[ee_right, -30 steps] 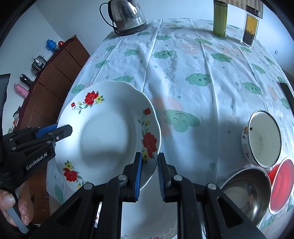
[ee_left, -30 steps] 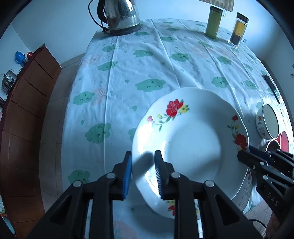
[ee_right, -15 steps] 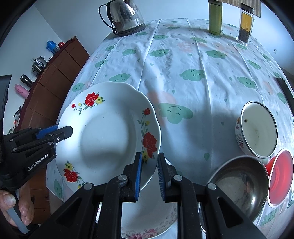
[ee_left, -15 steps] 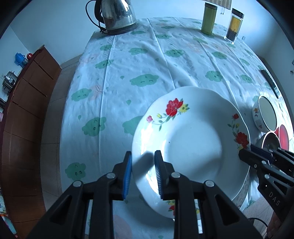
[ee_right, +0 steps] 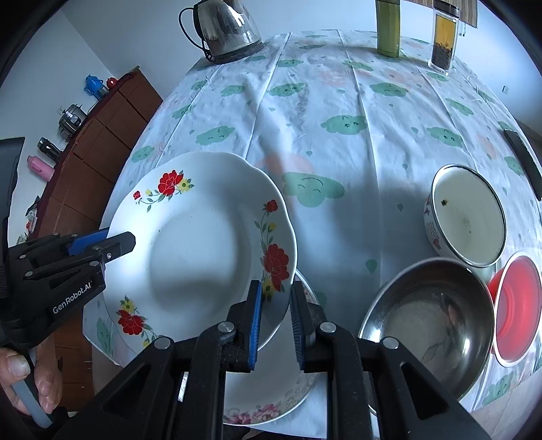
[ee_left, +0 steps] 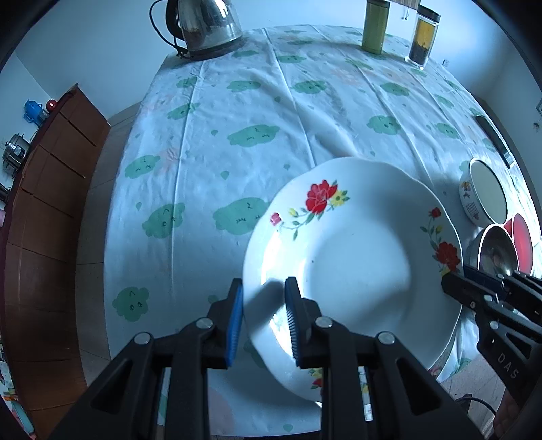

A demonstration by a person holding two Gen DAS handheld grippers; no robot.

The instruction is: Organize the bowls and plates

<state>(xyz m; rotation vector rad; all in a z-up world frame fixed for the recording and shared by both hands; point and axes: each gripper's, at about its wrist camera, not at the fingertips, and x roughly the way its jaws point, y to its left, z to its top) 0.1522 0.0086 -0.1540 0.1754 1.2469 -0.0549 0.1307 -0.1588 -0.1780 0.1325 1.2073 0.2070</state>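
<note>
A white plate with red flowers [ee_left: 355,264] [ee_right: 200,250] is held in the air above the table's near edge. My left gripper [ee_left: 262,318] is shut on its left rim, and shows in the right wrist view [ee_right: 118,242]. My right gripper [ee_right: 274,314] is shut on its right rim, and shows in the left wrist view [ee_left: 455,282]. A second plate with a pink floral rim [ee_right: 271,402] lies on the table under it. A steel bowl [ee_right: 426,318], a white enamel bowl [ee_right: 467,220] and a red bowl [ee_right: 516,304] sit at the right.
The table wears a white cloth with green clouds [ee_left: 257,135]. At its far edge stand a steel kettle [ee_left: 206,23], a green canister [ee_left: 374,27] and a glass jar [ee_left: 423,37]. A dark remote [ee_left: 496,138] lies at the right edge. A wooden cabinet [ee_left: 50,176] stands left.
Both grippers have carried the flowered plate a little back toward the near edge and higher; more of the table and the plate beneath now show. The grips are unchanged.
</note>
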